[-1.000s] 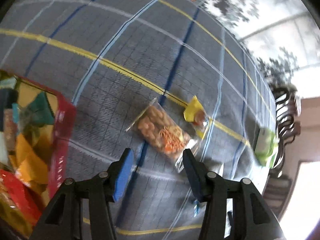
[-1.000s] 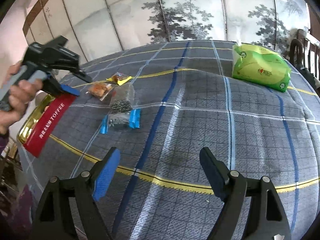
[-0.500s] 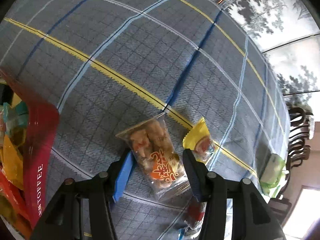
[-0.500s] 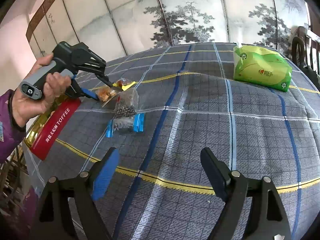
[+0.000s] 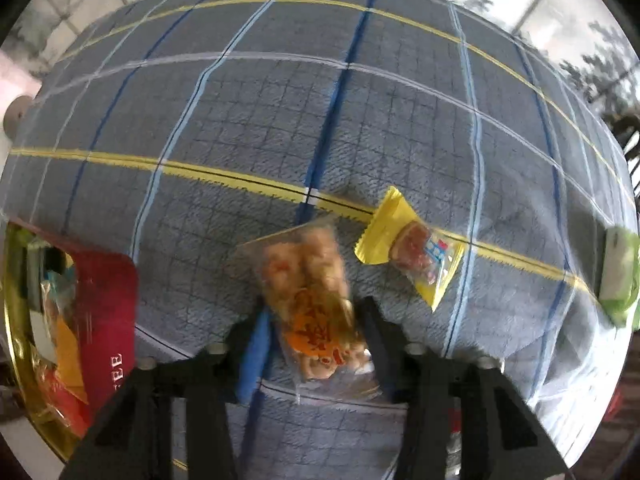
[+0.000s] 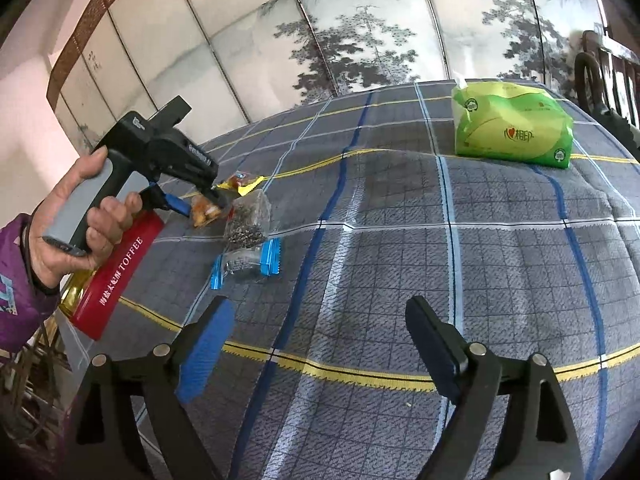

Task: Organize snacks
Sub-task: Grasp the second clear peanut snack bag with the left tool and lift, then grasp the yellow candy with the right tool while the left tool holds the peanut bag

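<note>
Now my left gripper [image 5: 314, 344] points down over the clear bag of orange snacks [image 5: 310, 292], and its jaws are closing with that bag between them. The blue pad sits just beside the bag's left edge and the dark pad at its right edge; whether both already press on the plastic I cannot tell, since the picture is blurred there. The bag lies flat on the blue plaid cloth [image 5: 280, 120] that covers the desk. Just beside it, to the right in the left wrist view, lies a yellow-wrapped sweet [image 5: 408, 250], apart from my jaws. At the left edge stands the red toffee tin [image 5: 108, 300] with its gold rim, and wrappers show inside it.

My right gripper [image 6: 320, 344] hangs over bare cloth near the front yellow stripe, its jaws opening and already wide, with nothing between them. From there I see a person's hand [image 6: 76, 216] around the grey handle of the left gripper. Near that gripper lie a clear bag of dark seeds [image 6: 246, 224] and a blue-ended packet [image 6: 246, 262] just in front of it. A green tissue pack [image 6: 512, 124] rests well apart at the far right of the desk.
</note>
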The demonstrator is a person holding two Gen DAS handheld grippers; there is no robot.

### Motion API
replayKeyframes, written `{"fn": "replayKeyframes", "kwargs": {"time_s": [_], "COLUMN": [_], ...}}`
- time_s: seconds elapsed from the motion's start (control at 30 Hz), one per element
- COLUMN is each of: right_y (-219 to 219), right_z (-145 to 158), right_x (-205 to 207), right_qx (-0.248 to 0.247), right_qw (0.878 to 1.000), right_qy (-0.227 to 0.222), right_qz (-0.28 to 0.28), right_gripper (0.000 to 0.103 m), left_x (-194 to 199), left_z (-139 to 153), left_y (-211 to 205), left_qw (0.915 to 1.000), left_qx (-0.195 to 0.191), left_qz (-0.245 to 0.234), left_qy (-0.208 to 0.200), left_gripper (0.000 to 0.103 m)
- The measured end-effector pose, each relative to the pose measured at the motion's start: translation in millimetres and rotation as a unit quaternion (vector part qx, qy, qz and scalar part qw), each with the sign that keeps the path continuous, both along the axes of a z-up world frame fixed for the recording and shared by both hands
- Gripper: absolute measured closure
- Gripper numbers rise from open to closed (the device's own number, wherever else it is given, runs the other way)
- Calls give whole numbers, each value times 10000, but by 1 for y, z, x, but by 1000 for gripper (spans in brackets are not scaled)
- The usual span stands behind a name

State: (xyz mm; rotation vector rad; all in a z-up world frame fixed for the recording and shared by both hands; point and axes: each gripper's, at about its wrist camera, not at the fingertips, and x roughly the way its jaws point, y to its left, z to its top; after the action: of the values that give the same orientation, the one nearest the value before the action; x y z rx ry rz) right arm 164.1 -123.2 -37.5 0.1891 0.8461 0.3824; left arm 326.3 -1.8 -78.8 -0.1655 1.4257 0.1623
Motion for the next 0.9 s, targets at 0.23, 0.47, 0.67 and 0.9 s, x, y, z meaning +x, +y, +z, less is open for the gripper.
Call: {"fn": "replayKeyframes", "kwargs": {"time_s": [0.23,0.47,0.67,0.9], "right_y": [-7,5,23,77], "right_z": [-1,4,32,50], "right_x": [3,3,17,71], "right_qx": [93,-224,-330,-633], "right_qw": [9998,9996,9956,9744], "right_qy": [89,11,-389,-700], "right_qz": [-168,146,785,2039], "right_gripper": [15,16,16,21], "left_x": [-71,-138,-161,-178], "left_z": [18,39,51,64], "left_y": [-16,-6,8,21], "left_qw": [9947,9876,9856,9835], "left_qx": [-26,-347,-447,-539], "left_qz": [-777,-1064,-1170,-1224], "left_qy": [-667,-1106,-1138,-1220], "left_gripper": [65,65,65,65]}}
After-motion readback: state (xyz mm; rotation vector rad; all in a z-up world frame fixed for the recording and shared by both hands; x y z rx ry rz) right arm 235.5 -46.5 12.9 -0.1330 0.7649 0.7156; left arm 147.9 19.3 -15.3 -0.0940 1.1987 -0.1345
